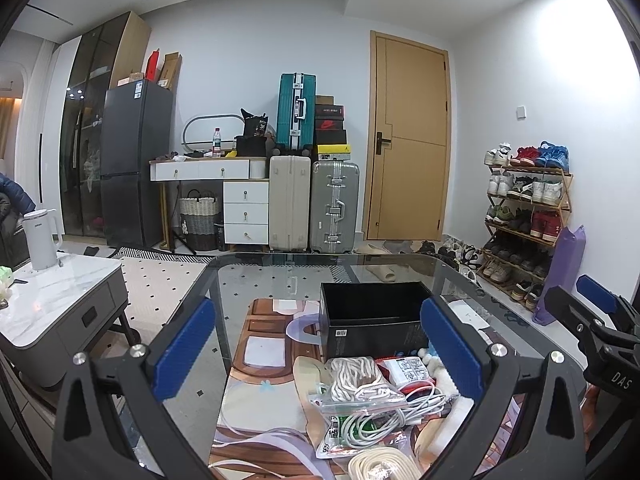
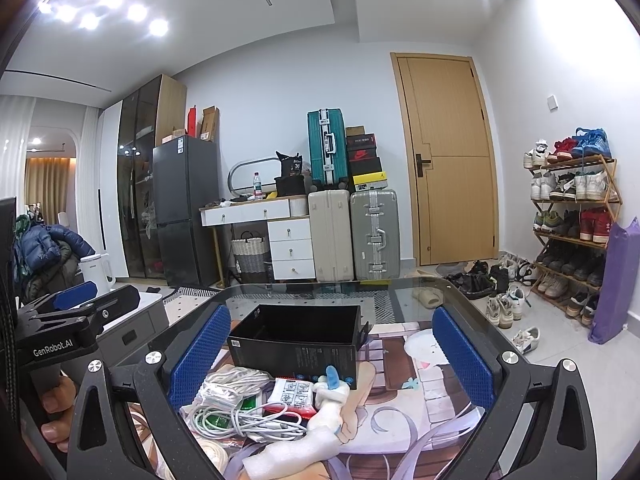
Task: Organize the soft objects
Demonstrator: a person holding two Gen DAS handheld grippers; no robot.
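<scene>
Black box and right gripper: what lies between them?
In the right wrist view, a white plush toy and red-and-white packet lie between the black box and the open right gripper.

— Carrying everything: a glass-topped table [image 1: 256,280] with rounded corners, printed mat [image 1: 256,360] spread flat on it.

— And on the mat?

— Open black box [image 2: 296,344] toward the far side. Just before it, a heap: coiled white rope [image 1: 356,372], white cables [image 2: 240,420] over a clear bag, a small red-and-white packet [image 2: 292,394], a white plush toy [image 2: 320,420].
</scene>
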